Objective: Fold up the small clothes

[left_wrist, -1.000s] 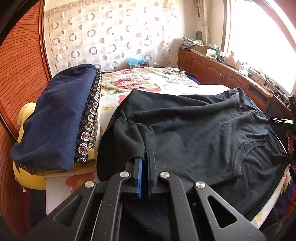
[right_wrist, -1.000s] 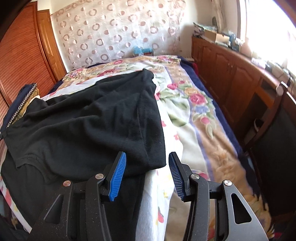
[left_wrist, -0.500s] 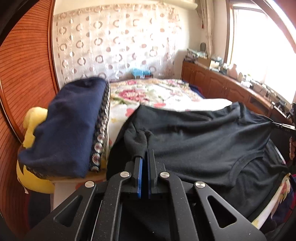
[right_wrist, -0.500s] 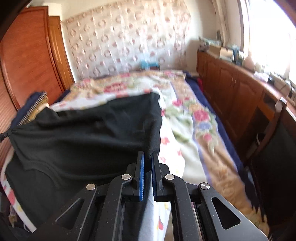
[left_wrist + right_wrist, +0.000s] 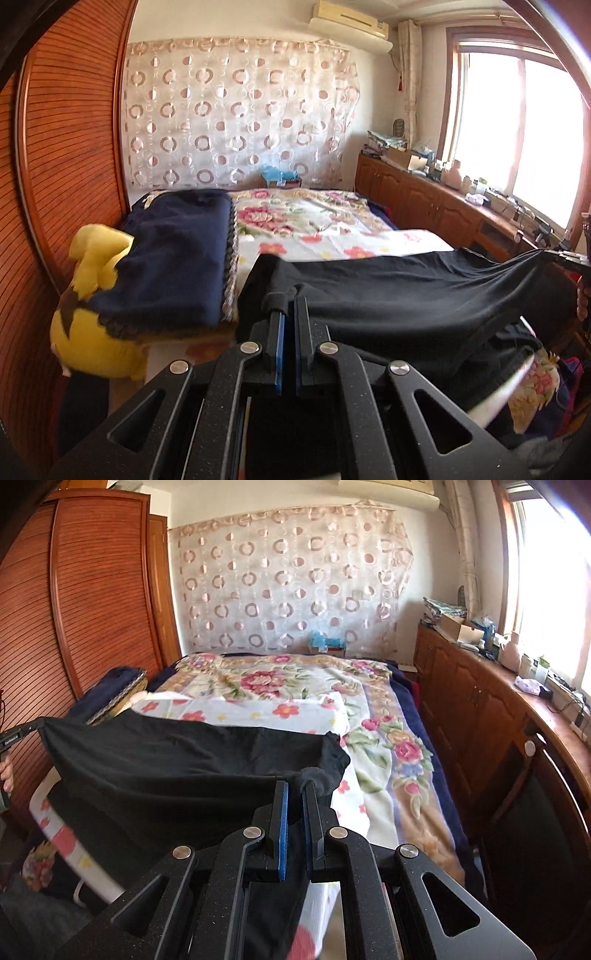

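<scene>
A black T-shirt hangs stretched between my two grippers above the near end of the bed. My left gripper is shut on one corner of it. My right gripper is shut on the other corner, and the shirt spreads left from it. The far side of the shirt still drapes onto the flowered bedsheet. The right gripper shows at the right edge of the left wrist view, and the left gripper at the left edge of the right wrist view.
A folded navy blanket lies on a yellow plush toy at the bed's left side. A wooden wardrobe stands on the left. A wooden cabinet with clutter runs along the window on the right.
My right gripper closed on the shirt's corner. Both grippers then lifted, pulling the shirt up off the bed and taut between them.
</scene>
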Demonstrator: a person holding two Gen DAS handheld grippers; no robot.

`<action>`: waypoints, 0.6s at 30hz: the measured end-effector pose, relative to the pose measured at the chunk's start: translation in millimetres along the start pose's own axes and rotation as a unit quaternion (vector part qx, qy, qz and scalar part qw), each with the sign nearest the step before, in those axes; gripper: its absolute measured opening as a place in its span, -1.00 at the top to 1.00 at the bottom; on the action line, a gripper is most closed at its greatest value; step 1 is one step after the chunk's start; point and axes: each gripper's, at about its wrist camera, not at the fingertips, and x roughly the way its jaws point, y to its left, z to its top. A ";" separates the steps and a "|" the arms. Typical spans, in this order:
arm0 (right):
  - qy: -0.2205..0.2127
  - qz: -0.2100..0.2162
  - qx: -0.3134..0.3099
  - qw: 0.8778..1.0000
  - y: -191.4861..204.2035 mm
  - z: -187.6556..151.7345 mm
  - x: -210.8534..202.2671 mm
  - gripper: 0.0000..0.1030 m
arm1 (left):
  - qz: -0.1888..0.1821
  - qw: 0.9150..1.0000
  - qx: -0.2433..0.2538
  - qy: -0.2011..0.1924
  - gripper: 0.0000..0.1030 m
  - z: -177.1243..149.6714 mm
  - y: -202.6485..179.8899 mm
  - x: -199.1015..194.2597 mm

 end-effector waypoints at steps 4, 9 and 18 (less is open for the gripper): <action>0.024 0.006 -0.005 1.000 -0.7 -17.3 -12.0 0.88 | 0.007 0.999 -0.013 0.030 0.91 -29.9 10.7 -4.0; 0.079 0.010 0.000 0.997 0.3 -49.3 8.6 0.87 | 0.015 0.996 -0.023 0.080 0.91 -68.5 11.5 13.6; 0.095 0.003 -0.001 0.995 6.6 -56.0 30.1 0.87 | 0.015 0.994 -0.030 0.103 0.55 -85.8 2.9 8.3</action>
